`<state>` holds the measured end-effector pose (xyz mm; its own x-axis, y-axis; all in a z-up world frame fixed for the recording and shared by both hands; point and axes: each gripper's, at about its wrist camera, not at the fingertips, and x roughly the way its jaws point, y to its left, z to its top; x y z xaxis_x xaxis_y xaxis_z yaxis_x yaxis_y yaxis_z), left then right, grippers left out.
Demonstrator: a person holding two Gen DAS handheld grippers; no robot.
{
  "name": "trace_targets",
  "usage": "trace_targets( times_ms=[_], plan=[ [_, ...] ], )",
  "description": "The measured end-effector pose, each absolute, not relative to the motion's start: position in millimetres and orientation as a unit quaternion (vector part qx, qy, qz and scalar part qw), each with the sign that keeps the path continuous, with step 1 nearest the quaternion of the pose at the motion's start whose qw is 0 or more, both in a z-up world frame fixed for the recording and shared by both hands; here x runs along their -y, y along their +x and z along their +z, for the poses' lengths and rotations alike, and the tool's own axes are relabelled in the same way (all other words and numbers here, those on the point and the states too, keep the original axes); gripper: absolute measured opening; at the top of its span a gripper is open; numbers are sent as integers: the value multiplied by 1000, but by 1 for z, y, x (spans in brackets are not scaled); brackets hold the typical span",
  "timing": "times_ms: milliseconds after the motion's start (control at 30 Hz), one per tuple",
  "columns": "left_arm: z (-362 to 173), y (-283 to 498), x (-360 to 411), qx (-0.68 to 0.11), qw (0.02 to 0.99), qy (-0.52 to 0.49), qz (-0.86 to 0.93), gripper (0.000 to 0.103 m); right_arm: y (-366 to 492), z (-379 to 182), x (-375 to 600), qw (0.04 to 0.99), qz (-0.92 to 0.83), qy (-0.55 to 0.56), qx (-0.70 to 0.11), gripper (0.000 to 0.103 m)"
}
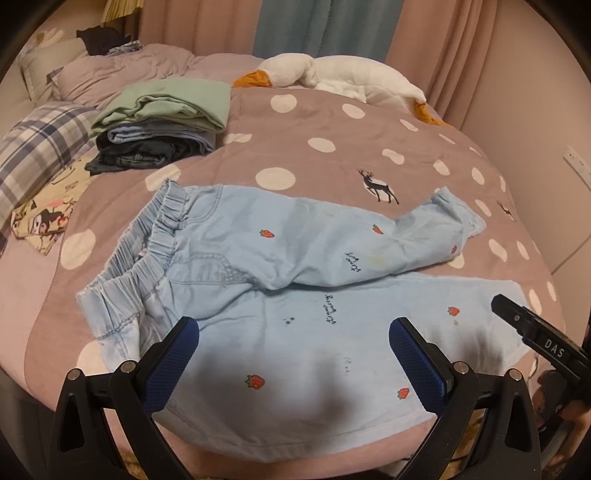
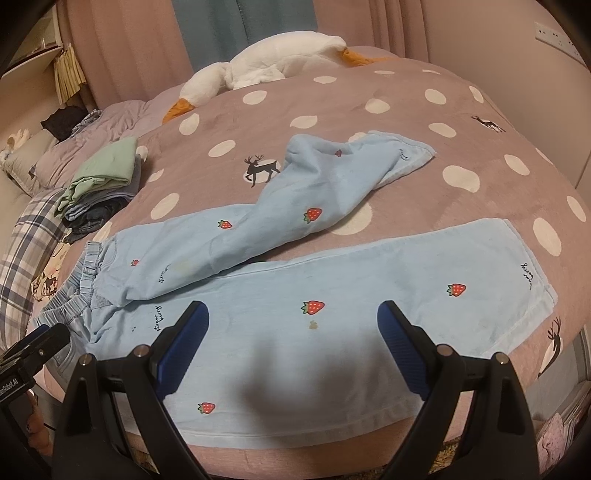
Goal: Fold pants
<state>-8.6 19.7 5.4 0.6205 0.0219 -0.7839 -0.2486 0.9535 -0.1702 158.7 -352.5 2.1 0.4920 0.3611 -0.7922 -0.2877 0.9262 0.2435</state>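
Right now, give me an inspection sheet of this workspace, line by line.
Surface: bed with polka-dot blanket.
Job's things: light blue strawberry pants spread out unfolded; near leg flat, far leg rumpled and angled away.
Clutter: stack of folded clothes, plaid pillow, cartoon-print cloth, plush goose.
Grippers: left gripper open over the pants; right gripper open over the near leg.
Cables: nothing seen.
Surroundings: pink and blue curtains, wall socket.
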Motion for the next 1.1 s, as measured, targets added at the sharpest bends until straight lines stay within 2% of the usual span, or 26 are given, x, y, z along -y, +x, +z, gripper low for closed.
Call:
trace_targets(
  times_ms=[267,333,433,633,900,967,1033,1100],
  plan=[
    [-1,-8,-55,-419,889,-140,120,103,164,-2,361,863,179,43,-470,92],
    [-9,-11,-75,-421,884,-146,142,99,168,-6,370,861,169,52,-477,88],
    [-30,-18,-110,-440,862,-164,192,90,176,-16,392,859,137,73,-488,87],
    [-91,-47,-163,-505,792,-219,265,87,180,-37,447,861,33,89,-500,86],
    [-84,-63,-165,-483,800,-267,233,86,165,-56,528,845,-72,145,-510,86],
    [-82,-67,-173,-469,805,-291,215,71,160,-63,543,837,-92,160,-516,86],
    [-80,-68,-179,-466,803,-312,202,60,159,-70,555,829,-102,175,-522,86],
    [-81,-71,-188,-459,801,-334,192,56,157,-78,565,823,-109,191,-524,86]
  ],
)
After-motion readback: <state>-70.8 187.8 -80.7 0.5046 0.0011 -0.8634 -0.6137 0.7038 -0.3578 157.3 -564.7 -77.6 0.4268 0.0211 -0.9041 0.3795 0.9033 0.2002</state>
